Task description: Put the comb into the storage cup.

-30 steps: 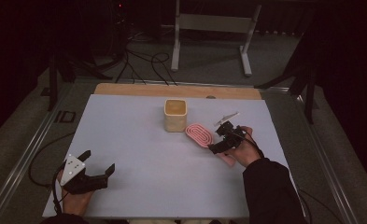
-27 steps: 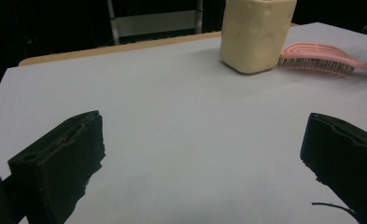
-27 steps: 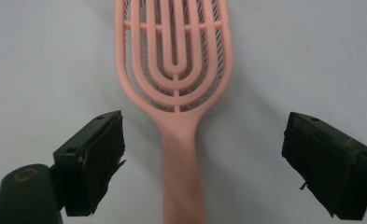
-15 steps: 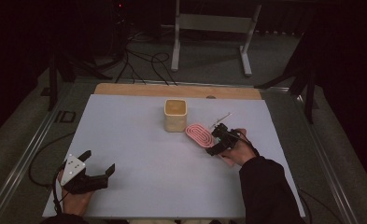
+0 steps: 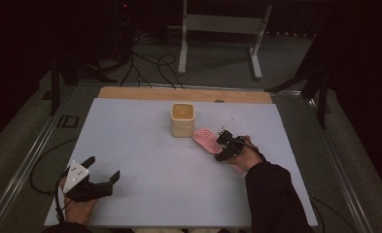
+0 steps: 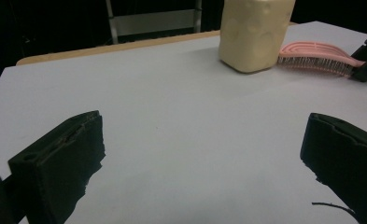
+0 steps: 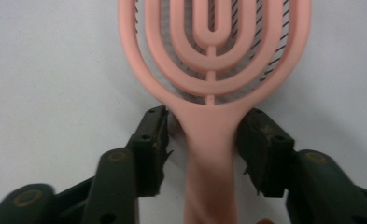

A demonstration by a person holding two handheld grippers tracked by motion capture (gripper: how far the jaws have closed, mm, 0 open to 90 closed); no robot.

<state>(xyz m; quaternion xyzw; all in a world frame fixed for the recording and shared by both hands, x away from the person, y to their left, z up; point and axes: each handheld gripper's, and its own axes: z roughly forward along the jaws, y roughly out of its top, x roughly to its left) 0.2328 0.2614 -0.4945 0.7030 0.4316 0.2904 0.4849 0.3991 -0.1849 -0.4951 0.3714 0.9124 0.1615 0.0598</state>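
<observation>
A pink hairbrush [image 5: 205, 138] lies flat on the white table, right of a cream square cup [image 5: 182, 120]. My right gripper [image 5: 222, 148] sits low over the brush's handle. In the right gripper view the jaws [image 7: 204, 121] straddle the handle of the hairbrush [image 7: 214, 56]; they have just been closing, the right pad is at the handle's edge and a thin gap remains on the left. My left gripper [image 5: 102, 167] rests at the table's near left corner, open wide with nothing between its jaws [image 6: 204, 140]. From there the cup [image 6: 256, 32] and brush [image 6: 319, 53] lie far off.
The white tabletop [image 5: 145, 145] ends in a wooden strip [image 5: 179, 93] at the far edge. Behind the table stand a metal frame [image 5: 222, 24] and loose cables [image 5: 149, 63] on the floor. A rail [image 5: 28, 160] runs along the left side.
My right gripper has come down and left onto the brush's handle, and its jaws have narrowed around it. The left gripper has stayed where it was.
</observation>
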